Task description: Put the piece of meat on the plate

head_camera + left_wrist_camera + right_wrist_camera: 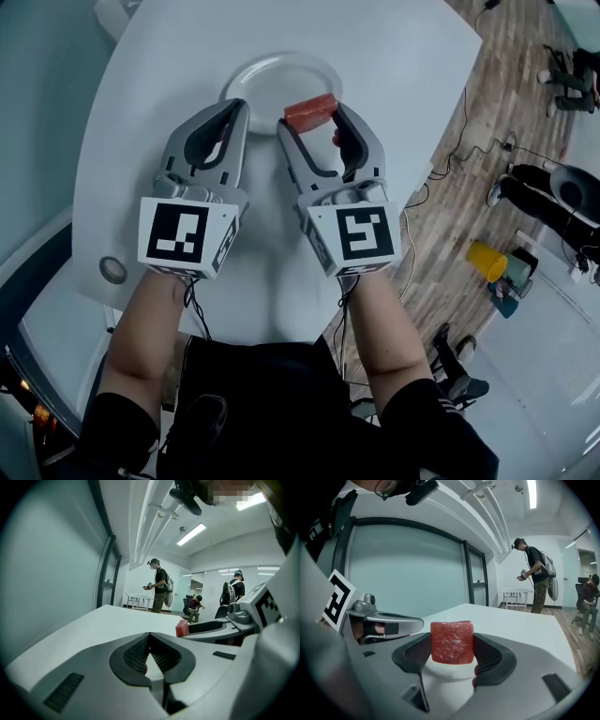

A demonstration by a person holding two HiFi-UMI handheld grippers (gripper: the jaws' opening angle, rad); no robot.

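Observation:
A red block of meat [309, 111] [452, 642] with white marbling is clamped between the jaws of my right gripper [310, 118] [452, 654], held just above the near right rim of the white plate [272, 77] [449, 673]. My left gripper [238, 109] [149, 641] is beside it on the left, jaws closed together with nothing between them, its tip over the plate's near left rim. In the left gripper view the meat [182, 628] shows as a red lump at the tip of the right gripper.
The white round table [169, 112] holds a small round inset [113, 270] near its front left edge. To the right is wooden floor with cables, a yellow bucket [487, 261] and people's feet. Other people [536, 573] stand in the room beyond.

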